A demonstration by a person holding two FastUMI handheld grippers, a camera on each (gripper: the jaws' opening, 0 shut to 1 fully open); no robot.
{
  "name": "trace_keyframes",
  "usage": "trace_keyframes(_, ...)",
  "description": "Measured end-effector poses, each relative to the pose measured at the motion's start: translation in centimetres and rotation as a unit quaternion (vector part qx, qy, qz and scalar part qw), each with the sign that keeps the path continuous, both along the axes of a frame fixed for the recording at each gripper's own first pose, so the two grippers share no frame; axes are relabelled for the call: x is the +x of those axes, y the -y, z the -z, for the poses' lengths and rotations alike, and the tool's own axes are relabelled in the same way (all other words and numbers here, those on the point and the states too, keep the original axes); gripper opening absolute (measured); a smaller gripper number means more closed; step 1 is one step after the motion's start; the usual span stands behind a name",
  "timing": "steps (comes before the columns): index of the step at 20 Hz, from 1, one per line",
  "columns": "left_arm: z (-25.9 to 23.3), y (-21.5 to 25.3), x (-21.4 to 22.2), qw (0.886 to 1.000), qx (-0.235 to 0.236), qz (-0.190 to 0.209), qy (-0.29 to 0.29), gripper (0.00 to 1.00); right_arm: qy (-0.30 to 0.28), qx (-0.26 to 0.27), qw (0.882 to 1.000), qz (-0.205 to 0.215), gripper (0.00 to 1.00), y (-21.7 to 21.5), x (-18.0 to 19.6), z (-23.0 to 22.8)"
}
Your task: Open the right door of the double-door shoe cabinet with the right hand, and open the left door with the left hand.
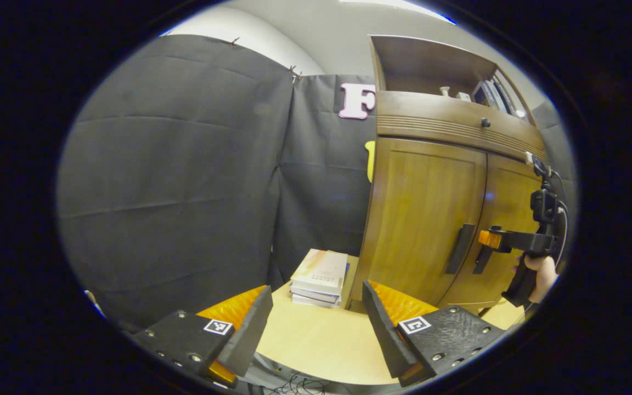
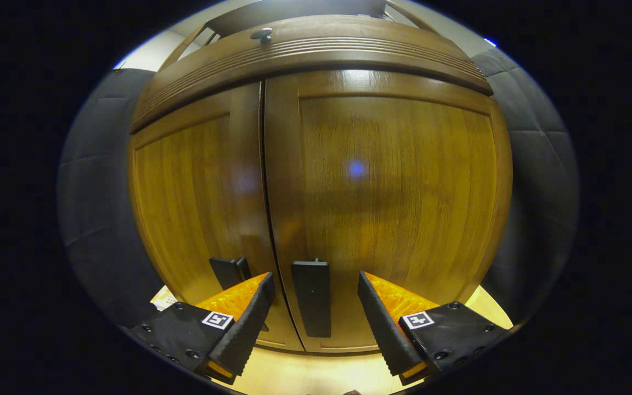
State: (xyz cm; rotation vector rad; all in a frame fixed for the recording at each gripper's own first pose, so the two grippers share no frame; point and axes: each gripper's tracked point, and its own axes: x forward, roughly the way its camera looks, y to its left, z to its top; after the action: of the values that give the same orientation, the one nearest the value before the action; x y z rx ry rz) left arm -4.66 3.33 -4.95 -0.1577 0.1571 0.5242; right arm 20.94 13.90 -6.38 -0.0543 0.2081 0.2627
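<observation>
Nearest the lens in the left gripper view, the left gripper (image 1: 316,323) hangs low over the pale worktop (image 1: 316,345), its fingers spread wide with nothing between them. Just beyond sits a stack of books (image 1: 320,277), right beside the foot of the shoe cabinet (image 1: 431,126). The left door (image 1: 423,219) is shut, its dark handle (image 1: 460,248) untouched and well away from that gripper. Farther right, a hand (image 1: 541,274) holds the right gripper (image 1: 486,244) up near the right door's handle (image 1: 481,260).

Over in the right gripper view, the right gripper (image 2: 316,307) is squared up to the right door (image 2: 387,219), fingers wide apart and straddling that door's handle (image 2: 311,297). The handle sits in the gap, and neither finger looks to be pressing on it. The door seam shows closed top to bottom.

So neither door is open yet. The right side looks lined up for its grasp; the left gripper has the whole approach to make.
</observation>
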Motion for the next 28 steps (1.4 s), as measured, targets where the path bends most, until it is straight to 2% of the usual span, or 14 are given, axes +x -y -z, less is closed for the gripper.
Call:
trace_keyframes(3, -0.3, -0.1, 0.3, 1.000, 0.004, -0.008, -0.003, 0.94, -0.004, -0.004, 1.000, -0.004, 0.95, -0.5, 0.2, 0.5)
trace_keyframes(4, -0.3, 0.1, 0.2, 1.000, 0.004, -0.009, -0.004, 0.94, -0.005, -0.007, 1.000, -0.007, 0.93, -0.6, 0.2, 0.6)
trace_keyframes(8, 0.1, 0.6, 0.6, 1.000, 0.014, -0.011, -0.014, 0.94, -0.001, -0.006, 1.000, -0.014, 0.60, -1.3, 0.6, 0.8)
trace_keyframes(11, 0.3, 0.9, 1.0, 1.000, 0.020, -0.008, -0.017, 0.94, 0.010, -0.011, 1.000, -0.002, 0.36, -0.8, 0.9, 0.7)
trace_keyframes(14, 0.3, 0.8, 0.6, 1.000, 0.021, 0.002, -0.015, 0.94, 0.000, -0.006, 1.000, -0.003, 0.38, -0.9, 0.8, 0.9)
trace_keyframes(15, 0.2, 0.9, 0.6, 1.000, 0.022, 0.004, -0.015, 0.94, -0.002, -0.002, 1.000, -0.006, 0.30, -1.0, 0.7, 0.9)
trace_keyframes(16, 0.3, 1.0, 0.7, 1.000, 0.024, 0.008, -0.015, 0.94, -0.003, -0.002, 1.000, -0.007, 0.31, -0.9, 0.7, 0.8)
trace_keyframes(17, 0.2, 1.0, 0.7, 1.000, 0.025, 0.011, -0.014, 0.94, -0.002, -0.004, 1.000, -0.011, 0.23, -1.0, 0.8, 0.9)
trace_keyframes(22, 0.2, 1.7, 1.0, 0.999, 0.023, 0.035, -0.013, 0.94, -0.007, -0.008, 1.000, -0.023, 0.24, -0.8, 0.3, 0.8)
trace_keyframes(28, 0.5, 2.5, 1.5, 0.997, 0.020, 0.079, -0.010, 0.94, -0.005, -0.008, 0.999, -0.030, 0.23, 0.1, -2.4, 0.9)
